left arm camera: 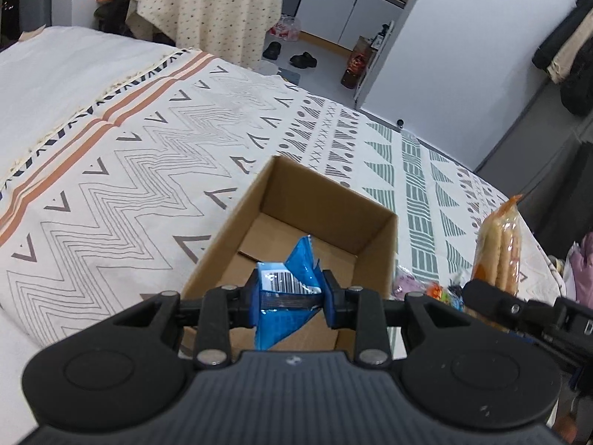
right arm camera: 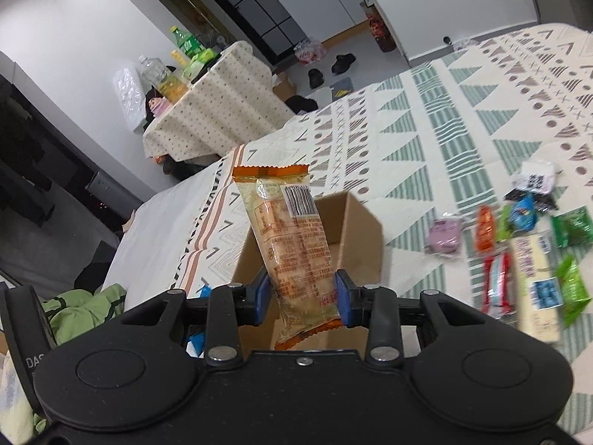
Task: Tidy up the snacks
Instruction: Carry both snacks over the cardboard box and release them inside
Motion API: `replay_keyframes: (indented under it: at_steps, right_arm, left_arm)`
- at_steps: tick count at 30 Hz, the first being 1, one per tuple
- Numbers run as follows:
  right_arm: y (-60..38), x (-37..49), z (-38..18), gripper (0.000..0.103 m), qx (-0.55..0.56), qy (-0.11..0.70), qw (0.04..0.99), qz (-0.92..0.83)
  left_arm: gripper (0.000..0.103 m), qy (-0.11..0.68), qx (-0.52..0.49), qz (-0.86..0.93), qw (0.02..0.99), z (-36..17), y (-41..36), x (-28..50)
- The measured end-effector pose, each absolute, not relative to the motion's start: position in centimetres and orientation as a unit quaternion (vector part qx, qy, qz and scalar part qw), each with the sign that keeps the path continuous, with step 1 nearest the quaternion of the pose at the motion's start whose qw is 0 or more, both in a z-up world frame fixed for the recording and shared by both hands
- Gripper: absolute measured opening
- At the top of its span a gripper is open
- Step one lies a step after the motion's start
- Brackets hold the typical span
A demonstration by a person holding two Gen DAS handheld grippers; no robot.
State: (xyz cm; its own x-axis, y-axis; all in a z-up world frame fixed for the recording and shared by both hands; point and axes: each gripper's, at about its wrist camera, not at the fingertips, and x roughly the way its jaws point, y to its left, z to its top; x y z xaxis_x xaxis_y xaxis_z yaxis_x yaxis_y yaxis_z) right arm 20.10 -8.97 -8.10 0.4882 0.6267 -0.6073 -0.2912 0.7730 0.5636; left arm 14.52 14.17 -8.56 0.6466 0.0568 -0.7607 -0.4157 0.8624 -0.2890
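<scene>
The left gripper fingers pinch a blue packet above the cardboard box on the bed; the right gripper fingers clamp an orange-sealed biscuit pack beside it. Best to lower each inside the walls before letting go.

The left wrist view looks forward and steeply down along its fingers, close above the open brown cardboard box on the patterned cream bedspread. The right wrist view faces the same box from slightly farther back, tilted less steeply. Both share the box, the bedspread and the far dotted-cloth-covered table (with shoes nearby).
</scene>
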Motion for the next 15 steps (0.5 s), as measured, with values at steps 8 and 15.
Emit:
replay_keyframes:
  at_steps: [8,15]
  right_arm:
    - [-6.5,21.0,-9.1,0.035,0.200,0.439,0.837,0.261]
    - [-5.3,21.6,-10.8,0.036,0.223,0.456,0.827,0.242]
  left_arm:
    - [0.034,0.400,-0.238,0.137,0.875,-9.9,15.7,15.7]
    - [0.064,0.410,-0.228,0.156,0.869,-9.6,17.0,15.6]
